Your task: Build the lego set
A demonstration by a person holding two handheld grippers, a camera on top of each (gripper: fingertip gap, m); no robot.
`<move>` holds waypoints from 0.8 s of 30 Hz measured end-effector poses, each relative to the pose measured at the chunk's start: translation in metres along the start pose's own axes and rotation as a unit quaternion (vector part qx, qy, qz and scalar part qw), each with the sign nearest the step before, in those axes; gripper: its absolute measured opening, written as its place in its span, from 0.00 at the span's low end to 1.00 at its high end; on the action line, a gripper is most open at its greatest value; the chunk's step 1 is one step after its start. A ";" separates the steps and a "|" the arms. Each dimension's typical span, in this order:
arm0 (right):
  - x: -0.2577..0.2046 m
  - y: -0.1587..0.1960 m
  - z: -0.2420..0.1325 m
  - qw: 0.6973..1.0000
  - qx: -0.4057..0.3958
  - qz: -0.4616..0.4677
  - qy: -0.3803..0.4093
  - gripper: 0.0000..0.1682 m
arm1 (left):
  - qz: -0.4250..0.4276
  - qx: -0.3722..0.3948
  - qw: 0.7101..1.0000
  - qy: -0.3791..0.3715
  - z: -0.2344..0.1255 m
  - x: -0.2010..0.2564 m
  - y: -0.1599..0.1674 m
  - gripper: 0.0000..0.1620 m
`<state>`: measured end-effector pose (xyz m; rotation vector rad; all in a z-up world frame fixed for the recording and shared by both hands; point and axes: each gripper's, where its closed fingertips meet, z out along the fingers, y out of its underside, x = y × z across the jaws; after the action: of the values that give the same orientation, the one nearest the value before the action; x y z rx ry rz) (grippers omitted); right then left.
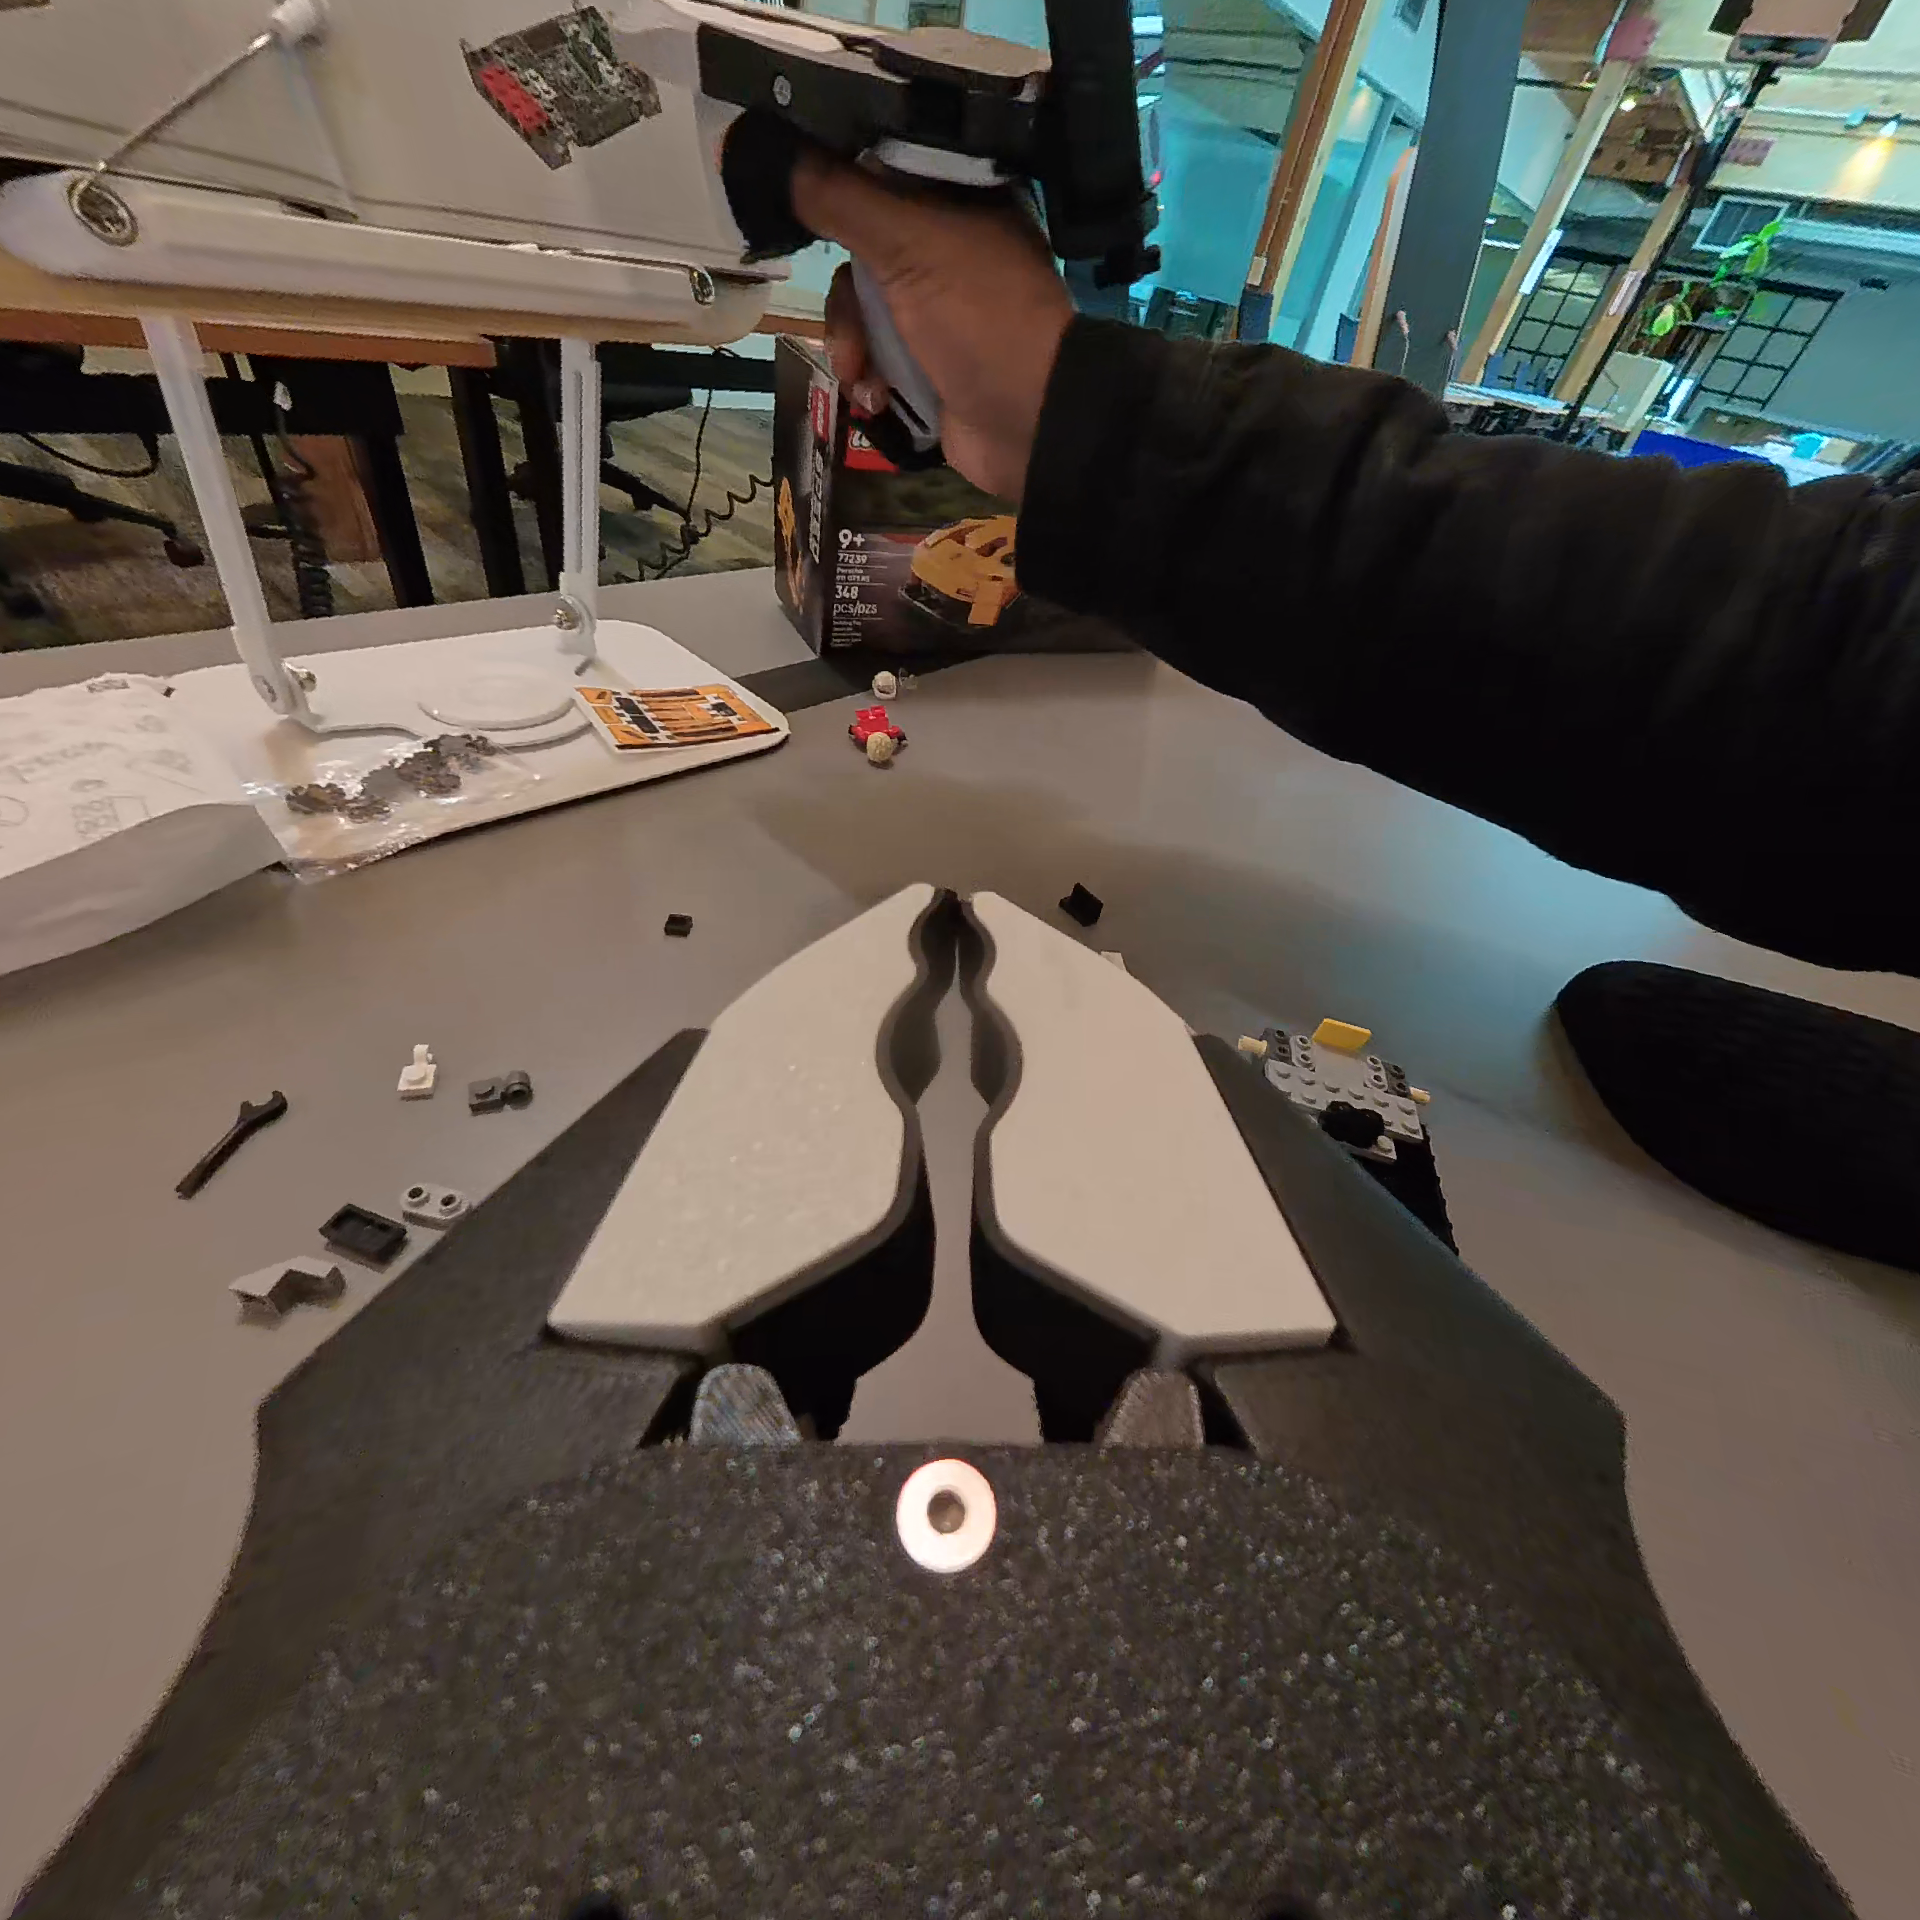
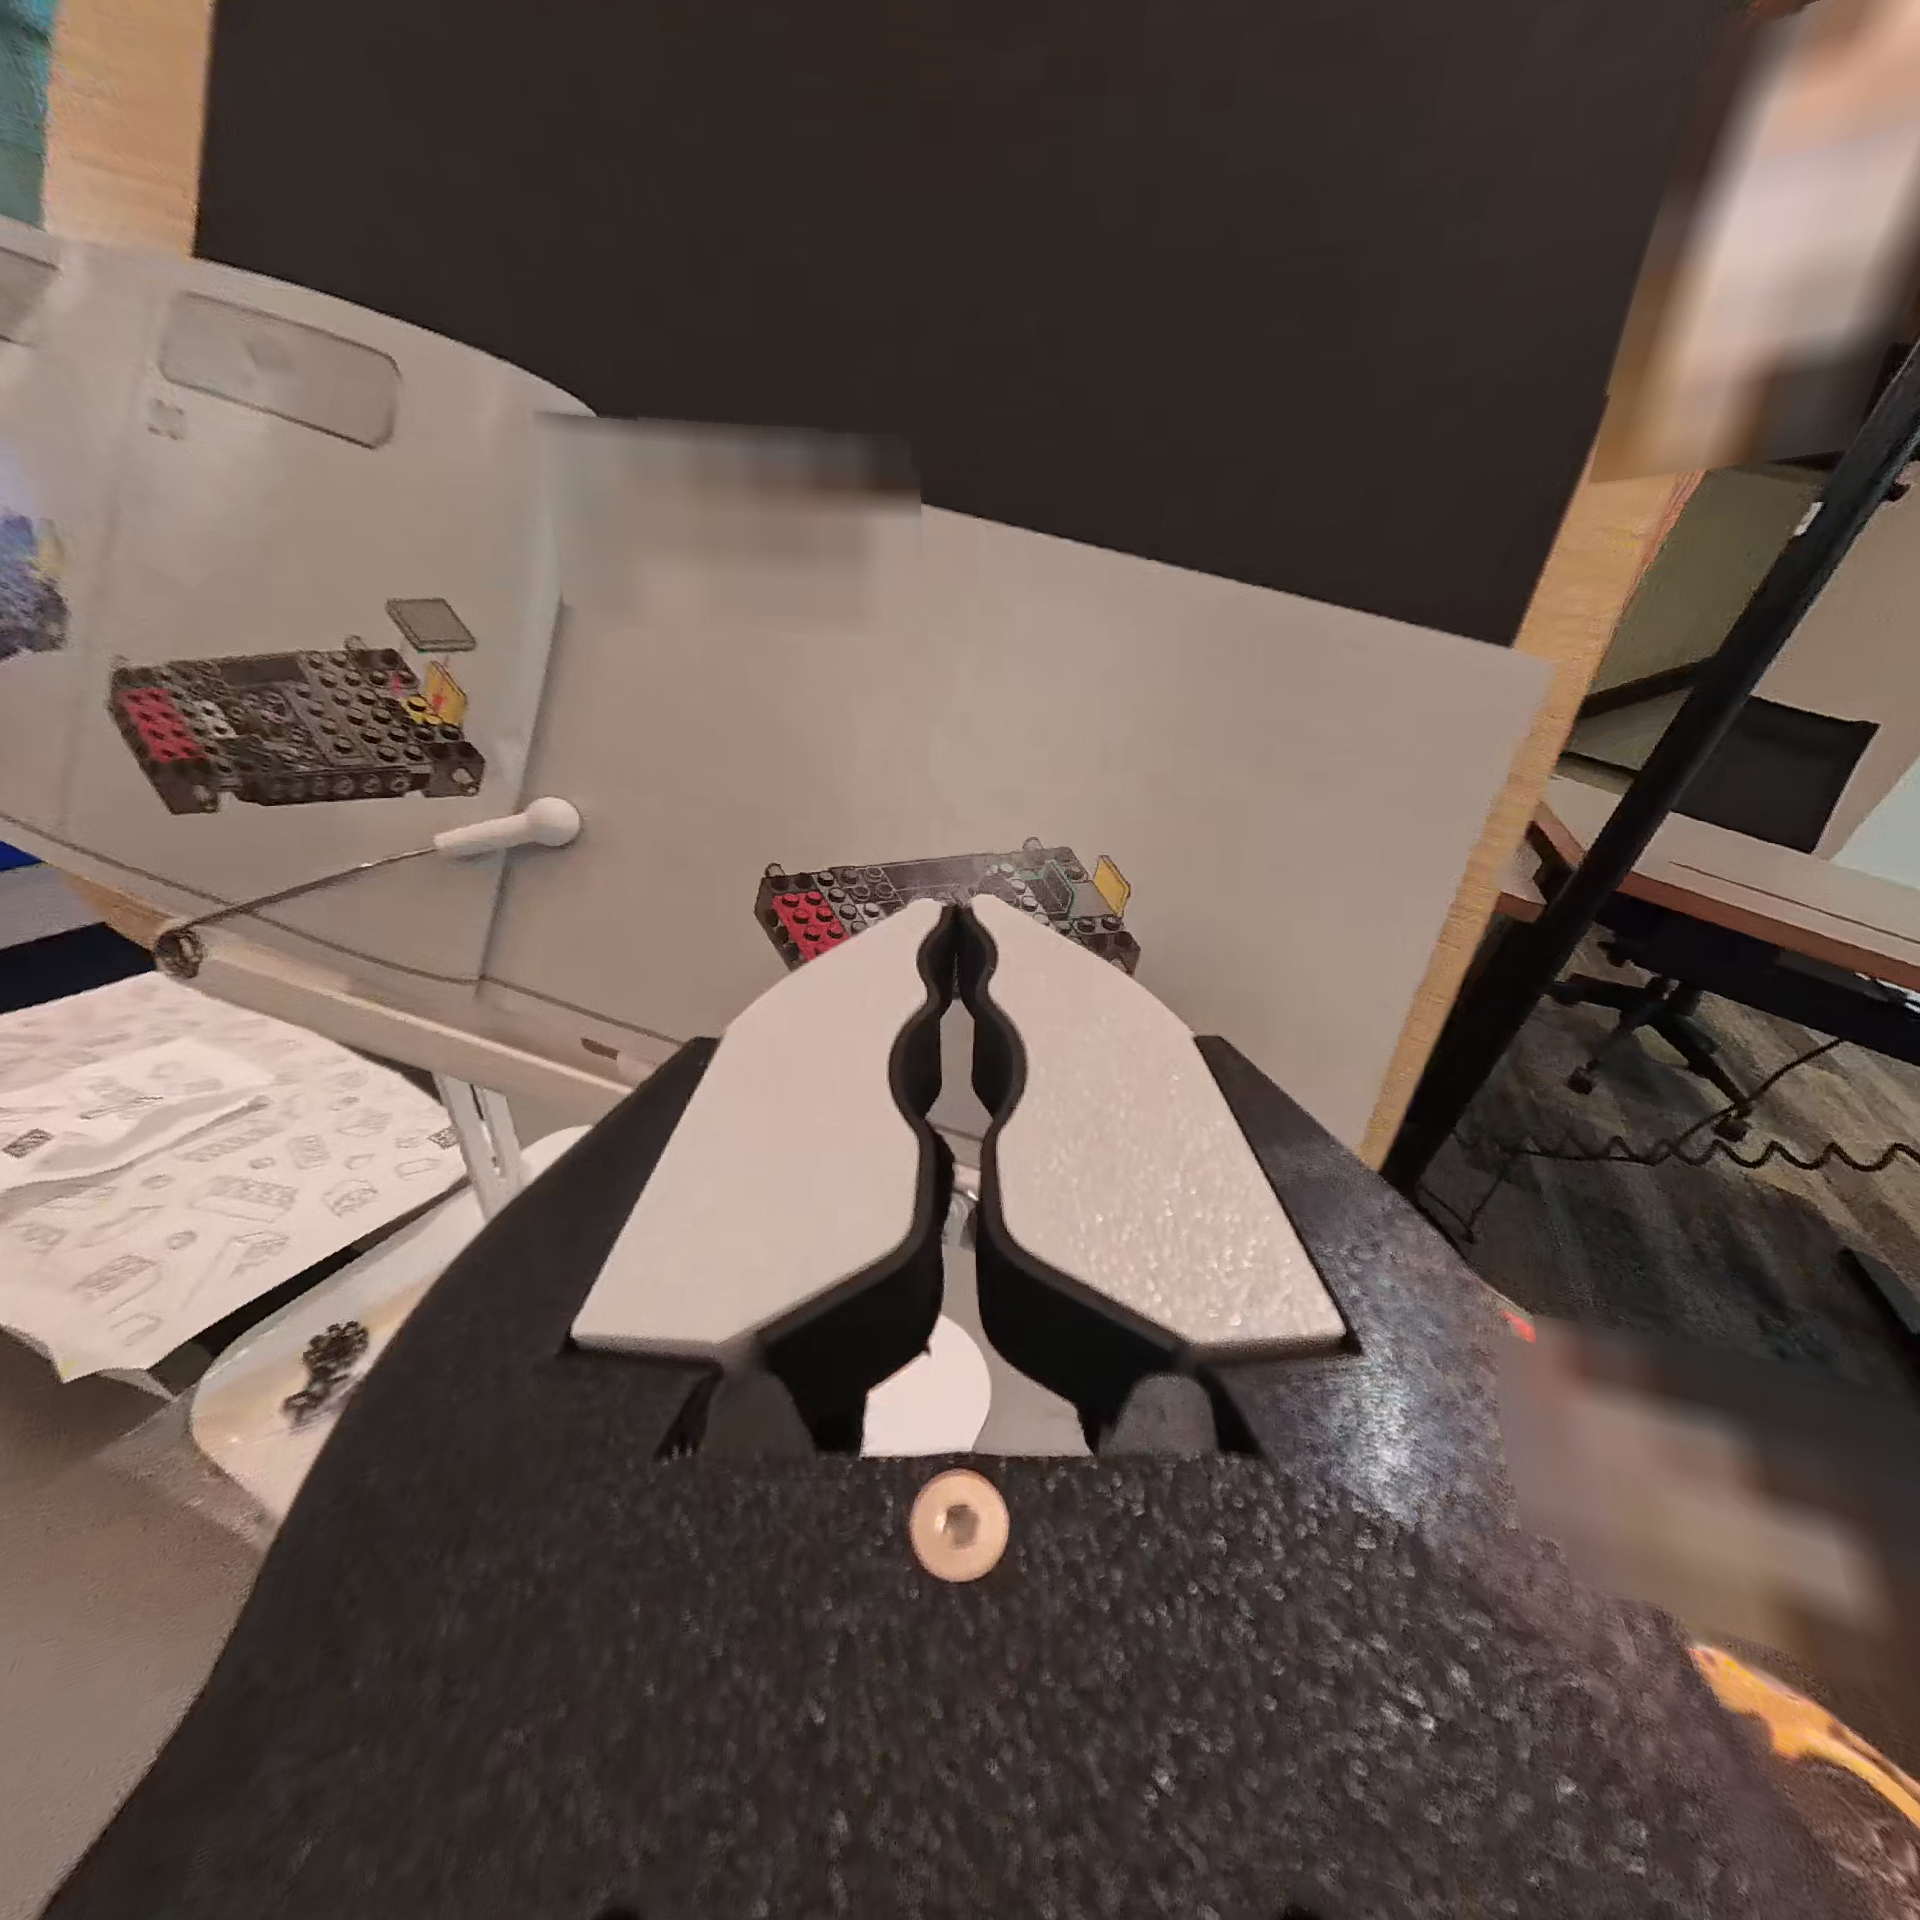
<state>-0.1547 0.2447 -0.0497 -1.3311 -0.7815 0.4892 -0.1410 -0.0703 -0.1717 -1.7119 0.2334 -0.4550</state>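
My left gripper (image 1: 956, 902) is shut and empty, low over the grey table (image 1: 1039, 810). The part-built lego model (image 1: 1345, 1086), grey and black with a yellow tile, lies on the table just right of its fingers, partly hidden by them. Small loose pieces (image 1: 416, 1070) lie to the left. My right gripper (image 2: 954, 914) is shut and empty, raised in front of the open instruction booklet (image 2: 727, 727) on a white stand. In the left wrist view the right gripper's body (image 1: 883, 83) is high up, held by a hand (image 1: 935, 312).
The lego box (image 1: 883, 561) stands at the back of the table. A sticker sheet (image 1: 675, 717), a bag of small dark parts (image 1: 384, 779) and a paper sheet (image 1: 94, 790) lie on or by the stand's white base (image 1: 665, 655). A dark sleeve (image 1: 1455, 644) crosses the right side. The left gripper's tips are roughly 35 centimeters from the right gripper's.
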 end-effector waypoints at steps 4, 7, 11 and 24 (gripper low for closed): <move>0.002 0.007 0.009 1.000 -0.006 0.001 0.001 0.00 | -0.005 0.000 1.000 0.003 0.000 0.000 0.001 0.00; 0.003 0.009 0.012 1.000 -0.007 -0.002 -0.002 0.00 | -0.002 -0.002 1.000 -0.001 0.001 -0.001 0.002 0.00; 0.005 0.010 0.013 1.000 -0.007 -0.001 -0.005 0.00 | 0.003 -0.011 1.000 -0.006 0.003 -0.003 0.006 0.00; 0.018 0.013 0.013 1.000 -0.007 0.003 -0.004 0.00 | -0.004 -0.023 1.000 0.006 0.007 -0.001 0.014 0.00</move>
<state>-0.1510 0.2688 -0.0583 -1.3465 -0.7892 0.4949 -0.1377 -0.0665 -0.1867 -1.7559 0.2477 -0.4677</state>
